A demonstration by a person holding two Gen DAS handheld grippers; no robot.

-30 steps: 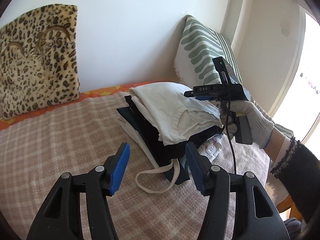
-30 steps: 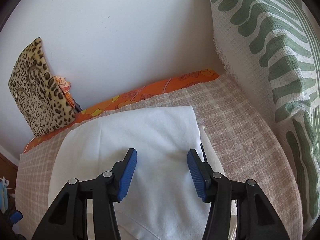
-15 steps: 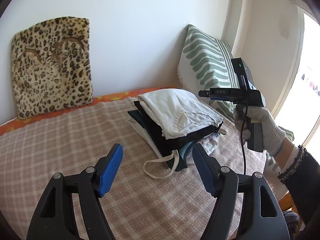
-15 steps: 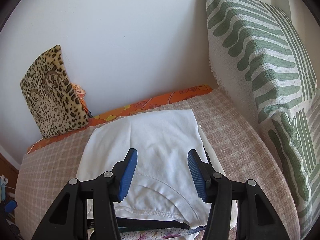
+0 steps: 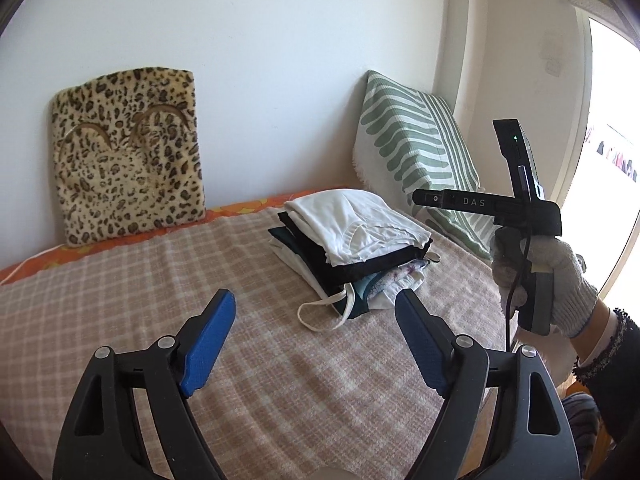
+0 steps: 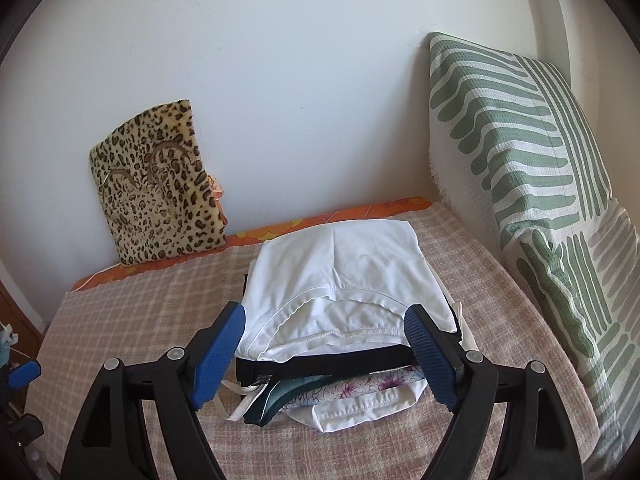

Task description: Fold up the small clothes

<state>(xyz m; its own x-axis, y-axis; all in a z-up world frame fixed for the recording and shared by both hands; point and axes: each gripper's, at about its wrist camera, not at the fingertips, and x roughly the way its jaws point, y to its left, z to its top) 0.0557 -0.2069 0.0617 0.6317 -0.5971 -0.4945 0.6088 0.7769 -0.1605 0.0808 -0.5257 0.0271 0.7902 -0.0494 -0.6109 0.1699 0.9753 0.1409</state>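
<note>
Progress: pile of folded clothes (image 5: 352, 244) stacked on the bed; no unfolded garment shows in either view, so folding looks near done or between items.
Location: pile sits toward the far right of the checked blanket (image 5: 140, 280), near the green-striped pillow (image 5: 416, 152), apart from the leopard cushion (image 5: 128, 152).
Top piece: white garment (image 6: 340, 280), smooth cotton, stitched curved hem, squarely folded.
Below: black layer, teal piece, floral print, a white strap loop trailing loose at the front.
Left gripper (image 5: 316, 344): fingers have just been opening, spread wide, nothing between them, short of the pile.
Right gripper (image 6: 324, 356): fingers just released wide, framing the pile's front edge, not pressing it.
Left to do: tuck the stray strap, perhaps.
</note>
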